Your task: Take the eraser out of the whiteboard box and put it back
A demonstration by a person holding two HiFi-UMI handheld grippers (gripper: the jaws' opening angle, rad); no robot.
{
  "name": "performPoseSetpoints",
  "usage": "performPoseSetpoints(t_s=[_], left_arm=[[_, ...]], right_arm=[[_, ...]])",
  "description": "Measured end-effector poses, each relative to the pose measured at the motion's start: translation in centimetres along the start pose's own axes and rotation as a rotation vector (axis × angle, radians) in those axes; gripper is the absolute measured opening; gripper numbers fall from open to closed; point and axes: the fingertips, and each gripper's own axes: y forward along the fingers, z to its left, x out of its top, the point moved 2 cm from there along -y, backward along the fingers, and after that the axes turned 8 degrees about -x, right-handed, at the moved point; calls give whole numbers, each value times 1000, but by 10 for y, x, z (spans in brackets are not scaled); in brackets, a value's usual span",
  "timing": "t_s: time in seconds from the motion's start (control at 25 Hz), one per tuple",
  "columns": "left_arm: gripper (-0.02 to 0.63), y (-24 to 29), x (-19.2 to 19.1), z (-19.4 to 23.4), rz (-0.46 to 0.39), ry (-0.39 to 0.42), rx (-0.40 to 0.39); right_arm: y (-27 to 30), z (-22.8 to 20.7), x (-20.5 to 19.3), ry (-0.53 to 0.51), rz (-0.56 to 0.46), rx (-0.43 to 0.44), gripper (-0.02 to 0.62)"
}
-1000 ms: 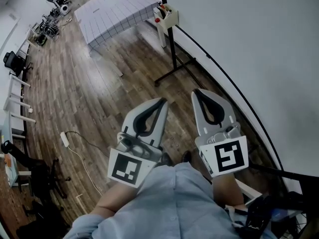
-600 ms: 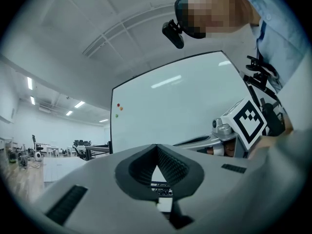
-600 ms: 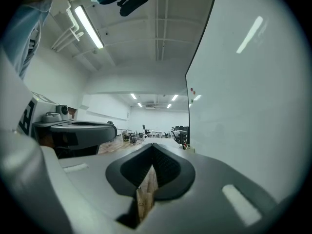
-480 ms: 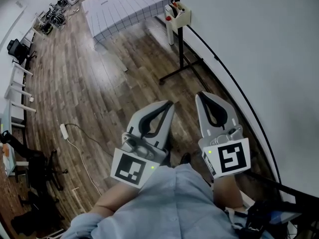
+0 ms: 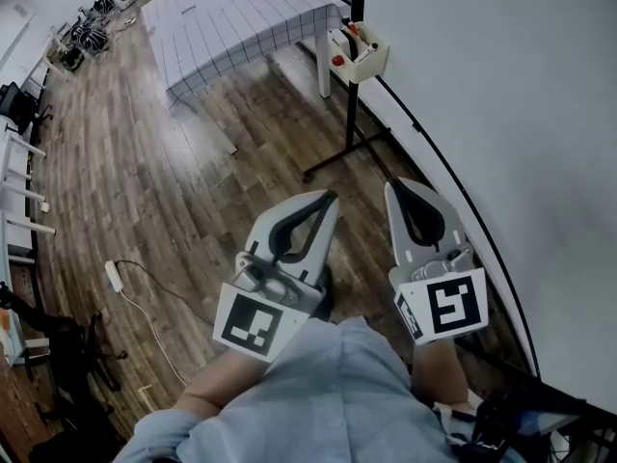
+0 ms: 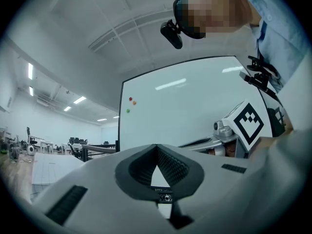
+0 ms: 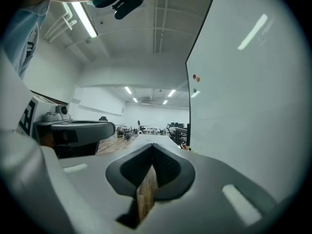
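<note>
The whiteboard box point(image 5: 364, 58) is a cream tray hung on the whiteboard's point(image 5: 501, 114) lower edge, far ahead of both grippers. Red items show in it; I cannot make out the eraser. My left gripper point(image 5: 328, 197) and right gripper point(image 5: 405, 183) are held side by side at waist height, pointing toward the box. Both are shut with nothing between the tips. In the left gripper view the jaws point(image 6: 157, 146) meet in front of the whiteboard point(image 6: 195, 106). The right gripper view shows its jaws point(image 7: 152, 147) shut beside the board point(image 7: 243, 82).
A table with a grid-patterned cloth point(image 5: 241, 17) stands beyond the box. The board's black stand leg point(image 5: 349, 138) crosses the wooden floor ahead. A power strip with cable point(image 5: 114, 276) lies at the left, and chairs and desks point(image 5: 19, 99) line the far left.
The whiteboard box now sits lower and nearer in the head view; the person has walked toward it. Both grippers stay shut and keep their pose in front of the body.
</note>
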Motion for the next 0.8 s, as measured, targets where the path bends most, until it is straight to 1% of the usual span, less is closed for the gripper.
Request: performPoseSetpoints(t_s=[0.16,0.36,0.52,0.8], left_arm=[[-2,10,3,44,-33,-6,-16],[-2,18,4,84,-59,-21,-37],[-2,30,-1,104,-70,-40,-47],[-2,60,-16,133,-46,-59,-58]], right_arm=[[43,-2,16,-27,-9,-32,2],[82,8,31,-73,-7,-41,2],[103,3,36,-88,-1,-52,2],[140,-23,32,-84,10,-77,2]])
